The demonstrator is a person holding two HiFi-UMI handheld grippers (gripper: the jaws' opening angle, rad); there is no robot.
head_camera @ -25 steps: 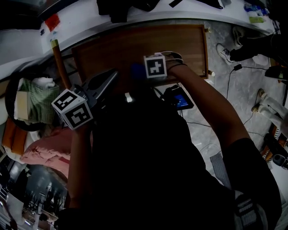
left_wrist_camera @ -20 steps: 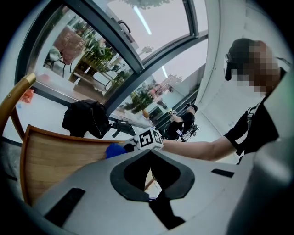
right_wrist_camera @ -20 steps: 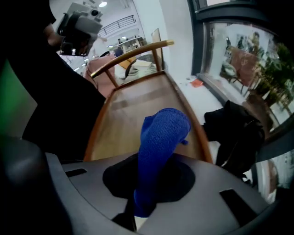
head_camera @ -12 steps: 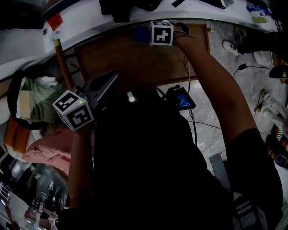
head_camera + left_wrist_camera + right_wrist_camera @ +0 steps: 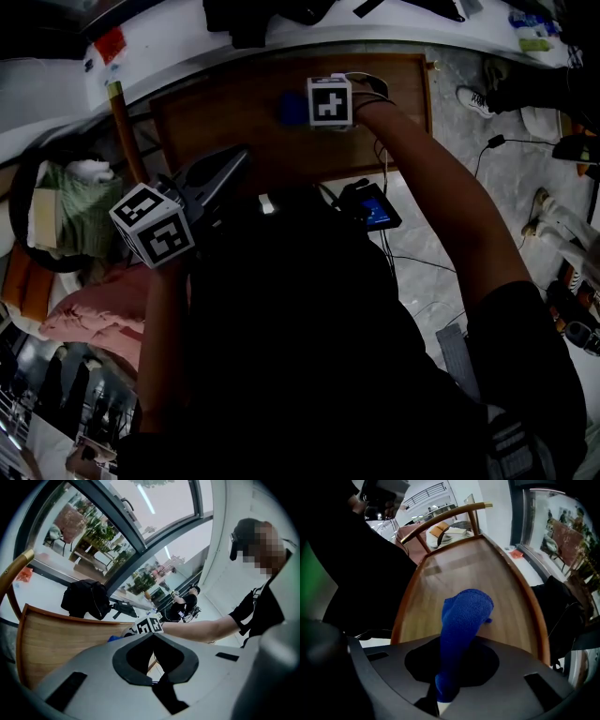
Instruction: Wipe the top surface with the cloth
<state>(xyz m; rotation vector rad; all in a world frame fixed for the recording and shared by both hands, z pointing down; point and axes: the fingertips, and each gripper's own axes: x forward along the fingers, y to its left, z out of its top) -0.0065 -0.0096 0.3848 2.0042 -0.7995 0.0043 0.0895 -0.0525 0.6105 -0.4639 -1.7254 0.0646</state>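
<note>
The brown wooden top [image 5: 225, 117] with a raised rim lies below me. My right gripper [image 5: 305, 108] is over its far middle, shut on a blue cloth [image 5: 292, 109]. In the right gripper view the cloth [image 5: 466, 611] runs out from between the jaws of the right gripper [image 5: 457, 641], and its end rests on the wooden top [image 5: 454, 569]. My left gripper [image 5: 230, 161] hovers at the top's near left edge, shut with nothing in it. The left gripper view shows the left gripper [image 5: 153, 634] pointing across the wood [image 5: 61, 639] toward the right gripper's marker cube [image 5: 147, 625].
A white counter [image 5: 178, 47] curves behind the top, with a black bag [image 5: 246, 19] on it. A chair with green fabric [image 5: 80, 202] and a pink cloth [image 5: 94, 309] sit at the left. A small device with a blue screen [image 5: 375, 208] and floor cables [image 5: 487, 145] are on the right.
The right gripper with the blue cloth went out to the far edge of the top, then came partway back toward me. The left gripper has stayed in place.
</note>
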